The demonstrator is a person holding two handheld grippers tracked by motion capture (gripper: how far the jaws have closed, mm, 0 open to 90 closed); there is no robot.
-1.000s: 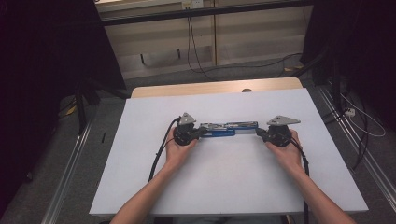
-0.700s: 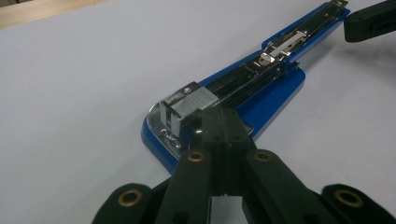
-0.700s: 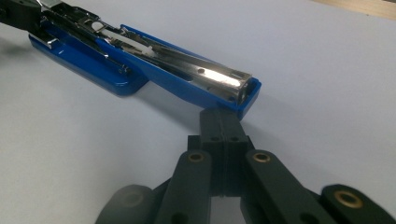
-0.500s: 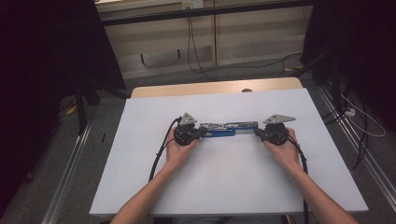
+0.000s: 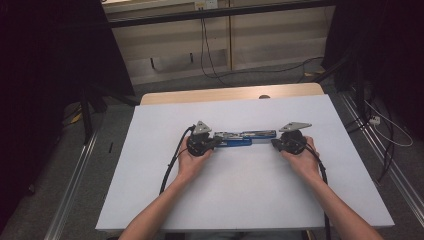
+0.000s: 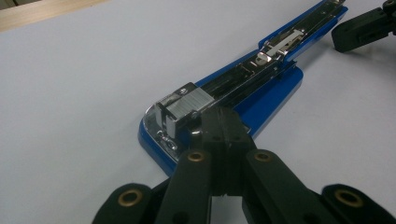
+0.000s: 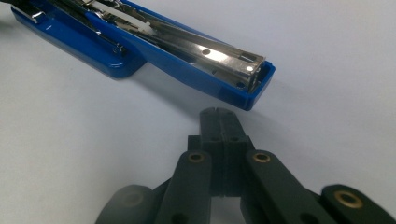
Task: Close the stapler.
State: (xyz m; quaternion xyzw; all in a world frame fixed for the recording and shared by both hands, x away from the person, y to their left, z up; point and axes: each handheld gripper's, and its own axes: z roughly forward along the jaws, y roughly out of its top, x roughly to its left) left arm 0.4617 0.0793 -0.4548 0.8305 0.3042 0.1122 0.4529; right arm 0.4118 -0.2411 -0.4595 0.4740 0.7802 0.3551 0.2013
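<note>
White tabletop point(image 5: 150, 190) carries an opened blue stapler point(image 5: 242, 137); left hand-held gripper point(image 5: 214, 143) touches it closed, right hand-held gripper point(image 5: 274, 144) closed just beside.

Blue stapler point(image 5: 244, 138), opened flat, mid-table

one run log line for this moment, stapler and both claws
stapler: opened flat on white table | left claw: shut, tip at staple end | right claw: shut, just short of the other end
</note>
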